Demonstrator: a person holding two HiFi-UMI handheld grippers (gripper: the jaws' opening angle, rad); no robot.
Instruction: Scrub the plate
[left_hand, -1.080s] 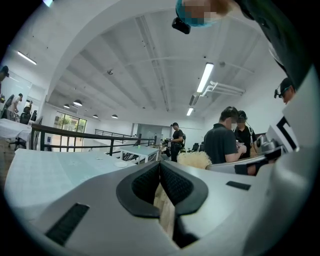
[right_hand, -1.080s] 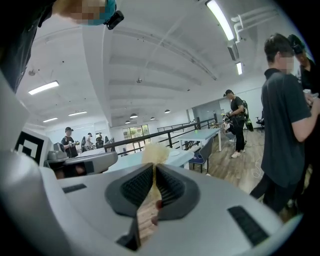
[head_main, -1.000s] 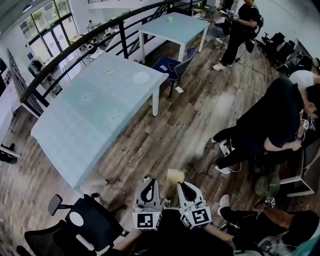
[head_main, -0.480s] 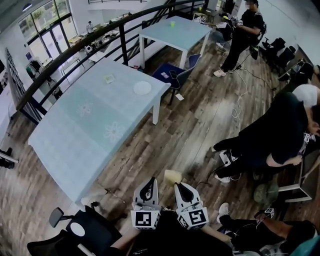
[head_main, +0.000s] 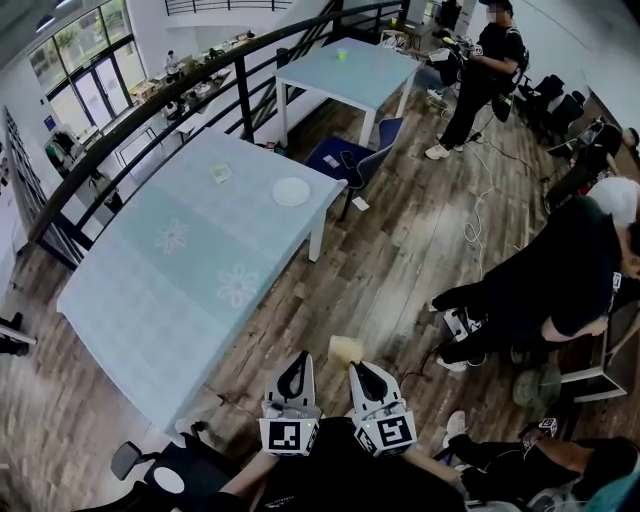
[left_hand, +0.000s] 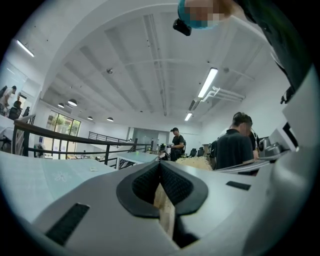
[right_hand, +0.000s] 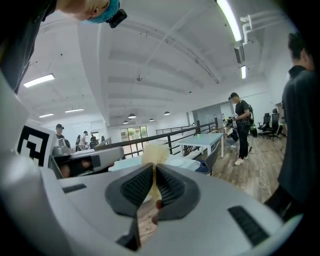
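A small white plate (head_main: 291, 191) lies near the far end of a long pale-green table (head_main: 170, 290), well ahead of both grippers. My right gripper (head_main: 362, 373) is shut on a pale yellow sponge (head_main: 346, 350) that sticks out past its tips. In the right gripper view the sponge (right_hand: 154, 151) rises between the black pads of the right gripper (right_hand: 153, 167), and the plate (right_hand: 175, 161) shows small beyond it. My left gripper (head_main: 296, 374) is beside it, held over the wooden floor. In its own view the left gripper (left_hand: 160, 167) has its jaws closed with nothing between them.
A black office chair (head_main: 165, 475) stands at the lower left. A blue chair (head_main: 355, 150) sits by the table's far end, before a second table (head_main: 345, 60). People in black (head_main: 545, 290) crouch at the right, one stands (head_main: 480, 70) far off. A black railing (head_main: 150, 110) runs behind the table.
The head view has shifted a little, so the table and plate sit slightly lower and more to the right. Both grippers keep the same pose, the sponge still in the right one.
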